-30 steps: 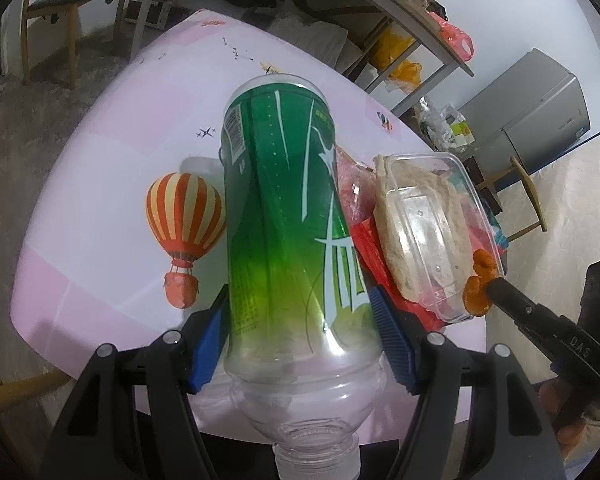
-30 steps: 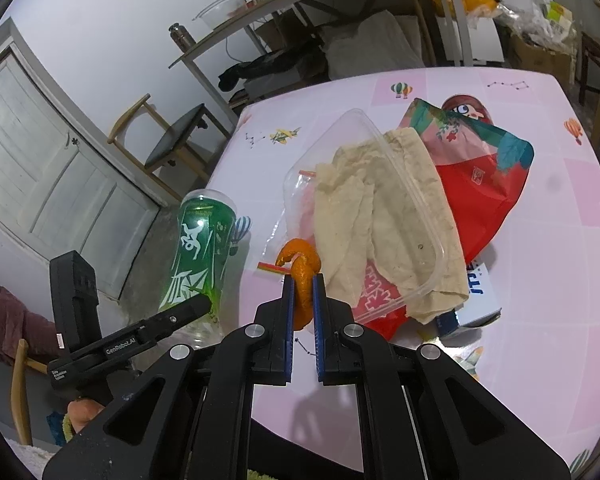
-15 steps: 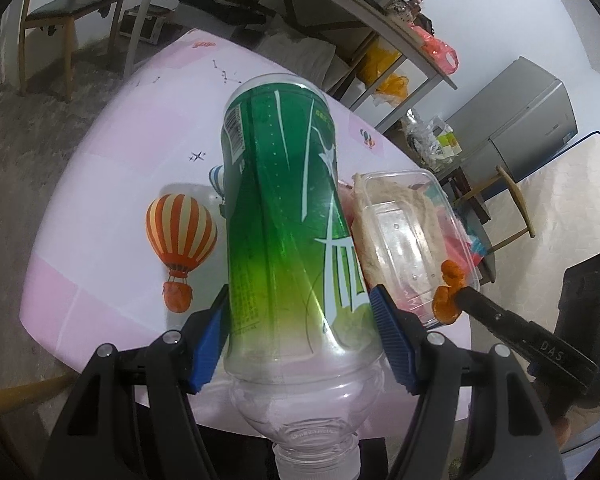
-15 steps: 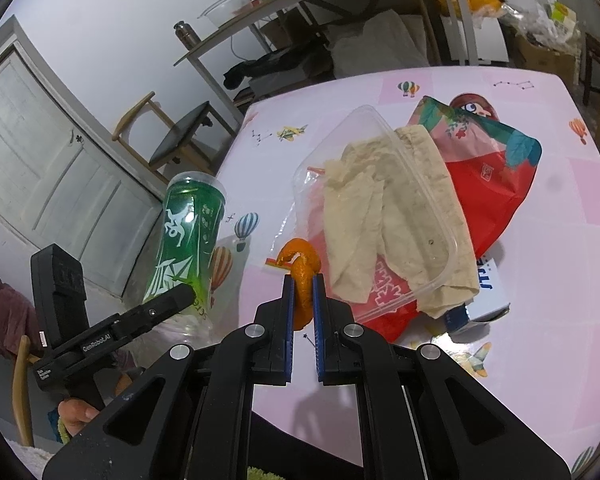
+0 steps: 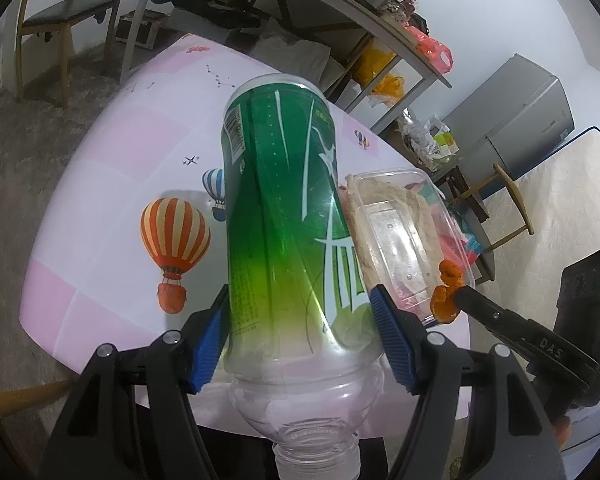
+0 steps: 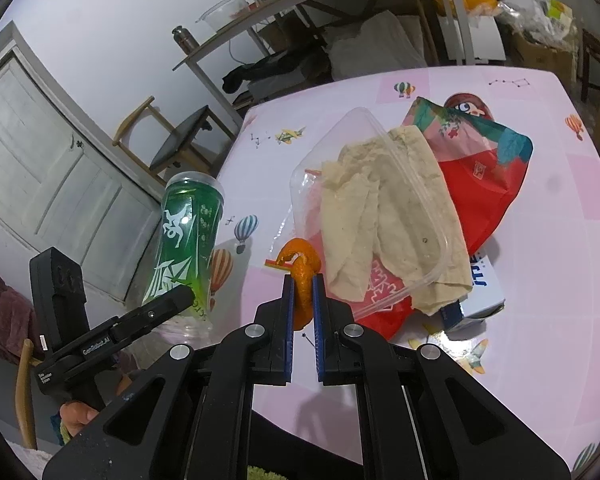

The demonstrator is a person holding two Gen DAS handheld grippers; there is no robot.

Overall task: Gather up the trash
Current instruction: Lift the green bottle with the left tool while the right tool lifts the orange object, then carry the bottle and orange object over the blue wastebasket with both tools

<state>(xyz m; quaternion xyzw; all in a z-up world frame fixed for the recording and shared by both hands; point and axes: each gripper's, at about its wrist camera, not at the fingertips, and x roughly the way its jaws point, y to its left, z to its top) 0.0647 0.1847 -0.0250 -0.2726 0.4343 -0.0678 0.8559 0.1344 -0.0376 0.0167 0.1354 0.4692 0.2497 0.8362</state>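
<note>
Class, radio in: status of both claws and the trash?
Left claw clamps green plastic bottle. Right claw pinches orange peel. Clear plastic tub remains on table.

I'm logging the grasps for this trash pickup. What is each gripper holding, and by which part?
The left gripper clamps the green bottle across its lower body, just above the clear shoulder. The right gripper pinches the orange peel by its lower strip.

Even, cool indoor light, soft shadows on the pink printed tablecloth (image 6: 548, 240), glare streaks on the green-labelled clear plastic bottle (image 5: 288, 216), heavy fisheye bending and dark vignetted corners.
</note>
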